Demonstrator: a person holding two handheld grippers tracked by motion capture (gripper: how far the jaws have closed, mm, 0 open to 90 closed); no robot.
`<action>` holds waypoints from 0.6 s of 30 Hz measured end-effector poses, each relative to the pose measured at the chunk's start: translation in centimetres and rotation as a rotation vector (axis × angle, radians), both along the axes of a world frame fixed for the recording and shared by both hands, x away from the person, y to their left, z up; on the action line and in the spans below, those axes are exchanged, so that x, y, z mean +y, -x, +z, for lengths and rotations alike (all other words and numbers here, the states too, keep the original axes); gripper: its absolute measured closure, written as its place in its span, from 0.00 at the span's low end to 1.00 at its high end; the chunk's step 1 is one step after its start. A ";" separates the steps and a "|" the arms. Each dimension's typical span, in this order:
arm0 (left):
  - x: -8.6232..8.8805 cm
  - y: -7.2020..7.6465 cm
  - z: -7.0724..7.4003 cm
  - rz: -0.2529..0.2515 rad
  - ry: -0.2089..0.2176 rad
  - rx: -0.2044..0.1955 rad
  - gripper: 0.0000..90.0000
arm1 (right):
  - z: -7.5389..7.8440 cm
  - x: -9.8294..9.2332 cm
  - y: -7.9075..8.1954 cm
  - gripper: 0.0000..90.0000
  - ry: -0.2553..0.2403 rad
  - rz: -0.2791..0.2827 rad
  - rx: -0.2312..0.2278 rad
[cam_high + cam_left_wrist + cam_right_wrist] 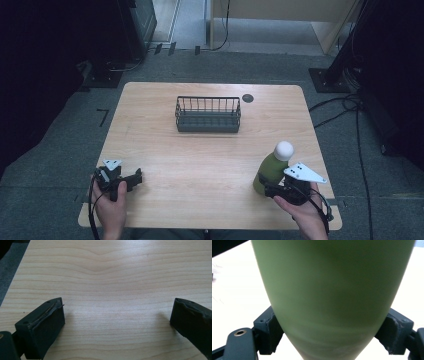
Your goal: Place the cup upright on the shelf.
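Observation:
A green bottle (270, 172) with a round white cap (284, 150) is at the table's front right, leaning with its cap up and away. My right gripper (267, 190) holds it low on the body; in the right gripper view the bottle (332, 290) sits between both jaws, which press its sides, and my right gripper (330, 326) is shut on it. At the front left, my left gripper (136, 177) rests low over the table. In the left gripper view my left gripper (117, 311) stands open wide over bare wood.
A dark wire basket (207, 115) stands empty at the middle back of the wooden table (200, 160). A small black disc (248, 98) is set into the top behind it. Cables and dark equipment stands surround the table on the floor.

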State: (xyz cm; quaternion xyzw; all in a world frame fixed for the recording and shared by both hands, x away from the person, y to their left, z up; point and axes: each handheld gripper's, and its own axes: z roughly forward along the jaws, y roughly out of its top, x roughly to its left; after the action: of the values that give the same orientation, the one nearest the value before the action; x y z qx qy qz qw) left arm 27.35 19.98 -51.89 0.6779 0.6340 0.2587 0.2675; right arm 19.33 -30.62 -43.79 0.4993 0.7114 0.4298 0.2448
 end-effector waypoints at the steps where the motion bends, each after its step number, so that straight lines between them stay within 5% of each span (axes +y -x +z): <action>1: 0.0 0.0 0.0 0.000 0.000 0.000 0.00 | 0.1 0.1 0.0 0.22 0.011 -0.001 -0.004; 12: 0.0 0.0 0.0 0.001 0.001 -0.001 0.00 | 0.2 0.6 -0.4 0.23 0.030 -0.029 -0.026; 18: 0.0 0.0 0.0 0.001 0.001 -0.001 0.00 | 0.9 0.7 -0.7 0.23 -0.001 -0.038 -0.044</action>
State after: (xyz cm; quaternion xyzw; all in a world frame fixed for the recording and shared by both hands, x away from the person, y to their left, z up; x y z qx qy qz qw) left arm 27.36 19.97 -51.90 0.6773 0.6344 0.2590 0.2679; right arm 20.02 -29.94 -42.90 0.5032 0.6961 0.4361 0.2684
